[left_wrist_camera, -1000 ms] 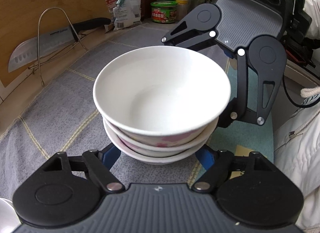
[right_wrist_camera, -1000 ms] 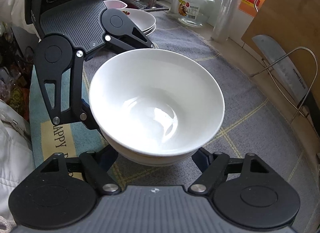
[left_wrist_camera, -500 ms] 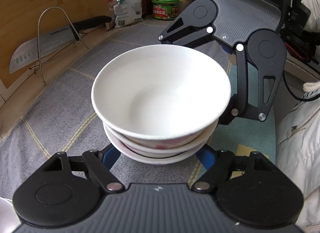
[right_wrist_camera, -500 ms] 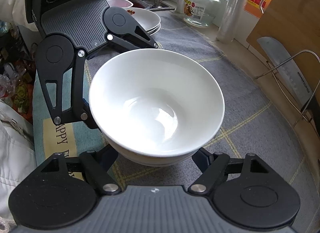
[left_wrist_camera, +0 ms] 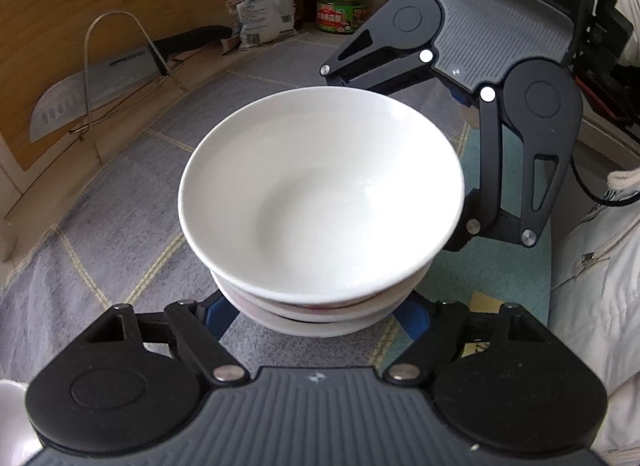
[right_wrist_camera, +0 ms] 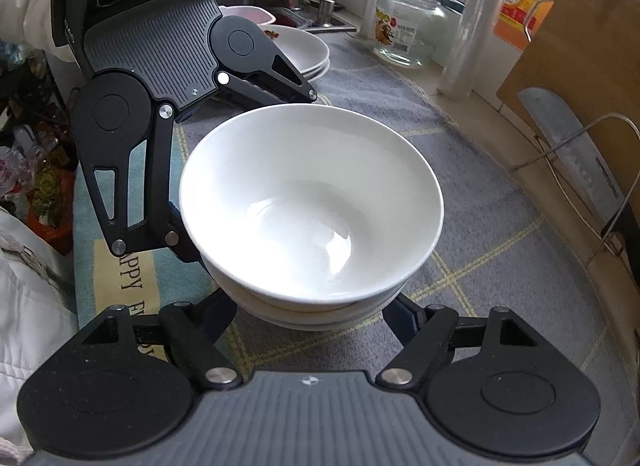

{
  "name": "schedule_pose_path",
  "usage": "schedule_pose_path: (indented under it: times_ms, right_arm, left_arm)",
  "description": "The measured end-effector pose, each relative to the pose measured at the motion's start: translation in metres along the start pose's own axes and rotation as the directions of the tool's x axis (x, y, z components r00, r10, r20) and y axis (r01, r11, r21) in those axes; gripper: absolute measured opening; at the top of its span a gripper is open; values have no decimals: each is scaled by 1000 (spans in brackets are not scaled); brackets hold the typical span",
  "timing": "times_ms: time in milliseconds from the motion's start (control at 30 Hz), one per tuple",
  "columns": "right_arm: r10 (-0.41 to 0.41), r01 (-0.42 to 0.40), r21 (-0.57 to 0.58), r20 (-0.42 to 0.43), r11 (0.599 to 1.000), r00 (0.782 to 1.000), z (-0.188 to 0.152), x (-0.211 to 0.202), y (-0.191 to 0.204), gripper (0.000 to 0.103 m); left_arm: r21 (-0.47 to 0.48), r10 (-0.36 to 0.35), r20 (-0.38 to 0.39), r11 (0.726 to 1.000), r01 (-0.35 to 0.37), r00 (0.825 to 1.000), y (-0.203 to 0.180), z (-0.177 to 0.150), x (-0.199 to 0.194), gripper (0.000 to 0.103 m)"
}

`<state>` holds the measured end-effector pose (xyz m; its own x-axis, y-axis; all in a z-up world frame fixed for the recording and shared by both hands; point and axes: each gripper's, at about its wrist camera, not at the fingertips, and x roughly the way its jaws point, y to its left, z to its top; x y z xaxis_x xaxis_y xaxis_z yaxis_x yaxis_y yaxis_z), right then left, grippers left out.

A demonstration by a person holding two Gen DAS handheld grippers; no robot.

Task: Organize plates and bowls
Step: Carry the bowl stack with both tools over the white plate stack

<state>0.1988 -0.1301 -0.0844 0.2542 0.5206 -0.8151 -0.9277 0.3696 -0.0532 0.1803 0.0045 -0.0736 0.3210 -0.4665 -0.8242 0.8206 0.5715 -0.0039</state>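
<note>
A stack of three white bowls (left_wrist_camera: 320,201) fills the middle of both wrist views and stands over the grey checked cloth (left_wrist_camera: 120,205). My left gripper (left_wrist_camera: 316,318) reaches under the stack from the near side. Its blue fingers (left_wrist_camera: 216,312) lie against the lowest bowl, and their tips are hidden. From the opposite side my right gripper (right_wrist_camera: 312,318) holds the same stack (right_wrist_camera: 312,201). Its jaws are closing with the lowest bowl between its dark fingers (right_wrist_camera: 404,318). Each gripper's black linkage shows behind the bowls in the other's view.
A cleaver in a wire stand (left_wrist_camera: 92,93) leans on a wooden board at the counter's back. A pile of white plates (right_wrist_camera: 304,49) and a glass jar (right_wrist_camera: 408,33) stand near the sink. A green-lidded tub (left_wrist_camera: 340,9) sits far off. A person's white jacket (left_wrist_camera: 600,286) borders the counter.
Both grippers stay around the stack. The bowls show slightly more from above in the left wrist view, hiding most of the pink pattern on the bowl sides.
</note>
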Motion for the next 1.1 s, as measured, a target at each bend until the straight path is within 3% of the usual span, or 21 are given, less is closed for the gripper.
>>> schedule_pose_path:
  times_ms: [300,533,1100]
  right_arm:
    - [34,-32,-71,22,997,999,13,-7,0,83]
    - [30,-29,-71,20,997,999,31,-7,7,83]
    - [29,-23,-129,38,991,999,101,10,41,83]
  left_arm:
    - [-47,63,-10,997,-63,998,-4,0,-18,82]
    - [-42,62,-4,997,-62,998,4,-7,-36,82]
    - [-79,113,25,991,-111,993,34,-56,-103,82]
